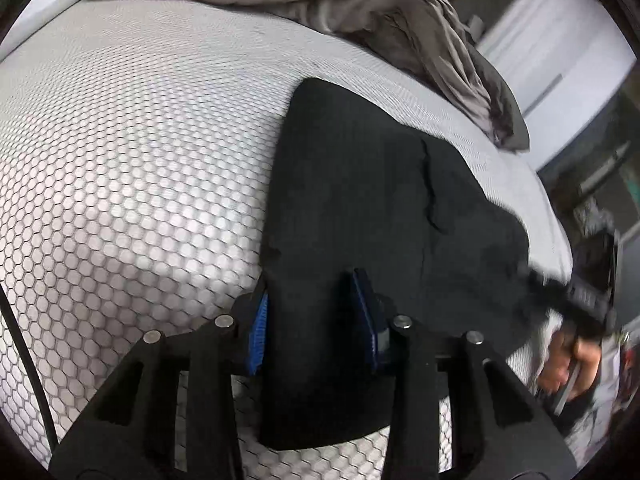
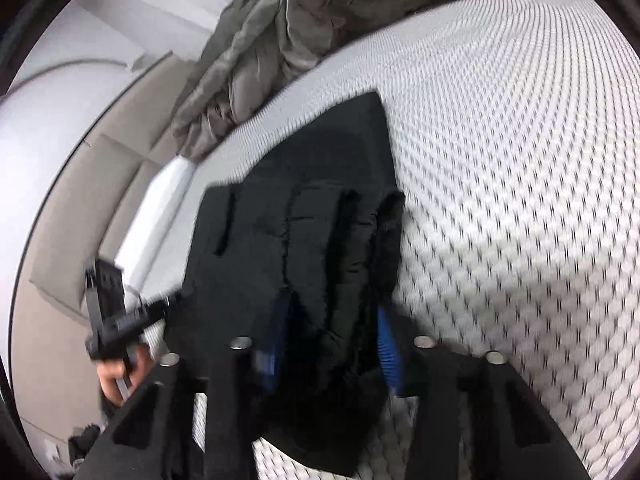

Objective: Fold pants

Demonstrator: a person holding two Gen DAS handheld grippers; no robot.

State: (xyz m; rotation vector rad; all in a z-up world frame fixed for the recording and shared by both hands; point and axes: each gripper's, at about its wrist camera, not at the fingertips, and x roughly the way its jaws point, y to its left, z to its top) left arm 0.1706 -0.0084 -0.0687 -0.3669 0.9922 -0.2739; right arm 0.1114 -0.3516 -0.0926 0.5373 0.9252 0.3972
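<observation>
Where the honeycomb-patterned mattress [image 1: 132, 168] fills most of both views, it spreads pale grey and white under everything else, and a crumpled grey-brown blanket [image 1: 360, 8] lies heaped along its far edge, one end trailing off the side. Beyond the bed's edge the left wrist view gives only a blurred room.

Next in size are the black pants [image 1: 352, 184], lying on the mattress near its side edge as a folded, elongated bundle (several layers show as ridges and a slit-like seam in the right wrist view). The near end of the bundle runs toward both cameras.

Over that near end sits the left gripper [image 1: 314, 320], pointing downward, its blue-padded fingers [image 1: 258, 328] standing on either side of the black cloth. The fabric lies between them, yet a gap shows on the left pad's side, so whether the pads actually pinch it cannot be told. The right gripper [image 2: 332, 344] straddles a thicker bunch of the same pants, blue pads flanking the folds; motion blur hides whether they press the cloth.

Each camera also catches the other tool off to the side: in the left wrist view a hand [image 1: 568, 360] grips the black handle of the right gripper beside the mattress edge, blurred.
</observation>
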